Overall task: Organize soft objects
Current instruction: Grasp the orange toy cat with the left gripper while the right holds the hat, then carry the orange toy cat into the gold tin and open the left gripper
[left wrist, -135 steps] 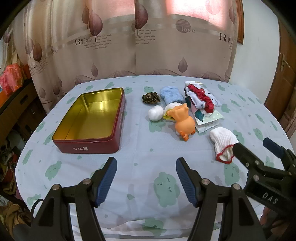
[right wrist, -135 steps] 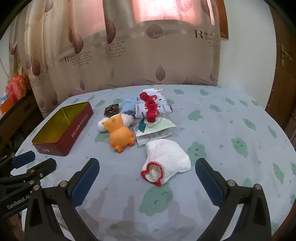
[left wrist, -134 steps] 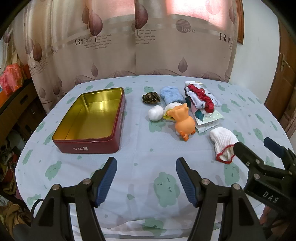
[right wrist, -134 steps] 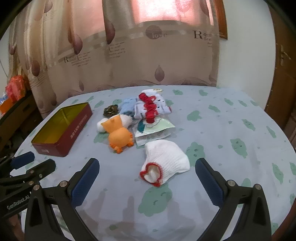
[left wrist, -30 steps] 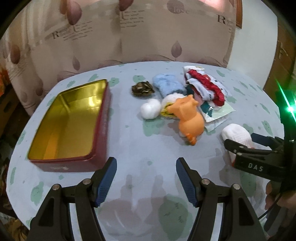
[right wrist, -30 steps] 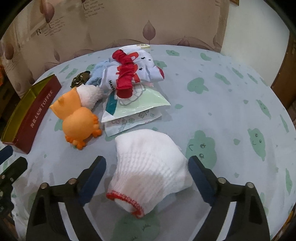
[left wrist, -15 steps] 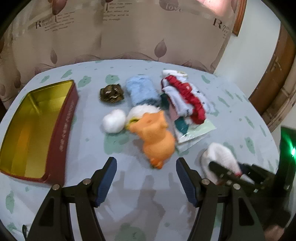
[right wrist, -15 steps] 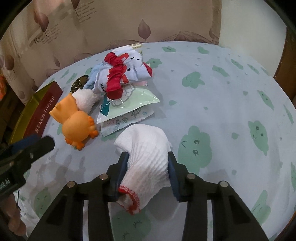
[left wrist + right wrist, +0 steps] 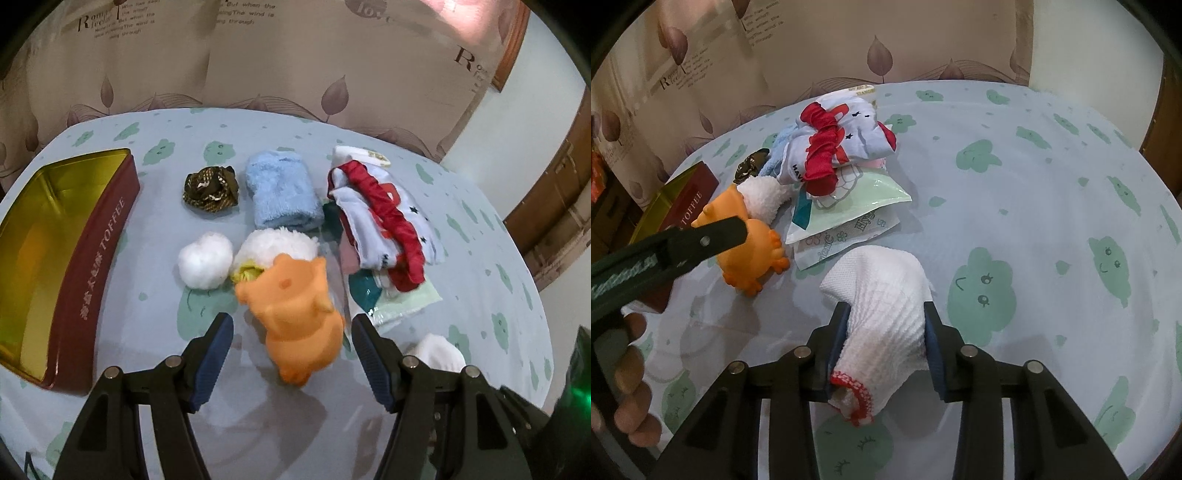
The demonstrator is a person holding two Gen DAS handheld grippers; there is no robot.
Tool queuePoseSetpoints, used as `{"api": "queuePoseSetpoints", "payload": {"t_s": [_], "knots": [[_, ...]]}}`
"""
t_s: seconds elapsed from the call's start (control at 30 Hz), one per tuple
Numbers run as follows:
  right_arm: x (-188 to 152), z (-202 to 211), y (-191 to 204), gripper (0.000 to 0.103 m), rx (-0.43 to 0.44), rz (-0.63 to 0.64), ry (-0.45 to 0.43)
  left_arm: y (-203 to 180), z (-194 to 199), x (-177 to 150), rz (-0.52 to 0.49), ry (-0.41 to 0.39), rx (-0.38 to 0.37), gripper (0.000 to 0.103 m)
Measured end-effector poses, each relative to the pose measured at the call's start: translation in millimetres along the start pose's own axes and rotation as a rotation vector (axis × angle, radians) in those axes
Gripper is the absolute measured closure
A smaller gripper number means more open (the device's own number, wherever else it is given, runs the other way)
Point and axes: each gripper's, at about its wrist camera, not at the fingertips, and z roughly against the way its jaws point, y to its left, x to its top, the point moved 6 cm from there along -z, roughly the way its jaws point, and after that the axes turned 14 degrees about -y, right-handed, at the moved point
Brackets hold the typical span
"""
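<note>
2 close wrist views, shared orange toy (image 9: 295, 317)

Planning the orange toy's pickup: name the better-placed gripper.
Left. The left gripper is open with the orange toy between its jaws; the right gripper is shut on the white sock.

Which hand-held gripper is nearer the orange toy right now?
Left. The left hand-held gripper is open with the orange toy between its fingers; the right hand-held gripper is off to the side, shut on the white sock.
</note>
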Motion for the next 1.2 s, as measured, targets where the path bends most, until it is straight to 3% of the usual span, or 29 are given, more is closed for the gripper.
{"api": "queuePoseSetpoints", "payload": {"t_s": [0.13,0.2,0.57,0.87,1.0,1.2], "knots": [[0,0,0,0.067,0.001,0.007,0.001,2,-10,6,0.031,-0.005,0.002,0.036],[-1,0,0,0.067,0.003,0.005,0.001,2,-14,9,0.042,-0.006,0.001,0.052],[0,-1,0,0.067,0.011,-0.005,0.002,-2,-2,10,-0.023,-0.016,-0.012,0.056],[0,-1,0,0.067,0.011,-0.002,0.002,3,39,31,-0.088,-0.068,-0.024,0.056],[-1,0,0,0.067,0.011,-0.002,0.000,25,57,50,-0.106,-0.113,0.023,0.056],[-1,-1,-1,0.067,0.008,-0.001,-0.002,93,71,78,-0.072,-0.146,0.151,0.056]]}}
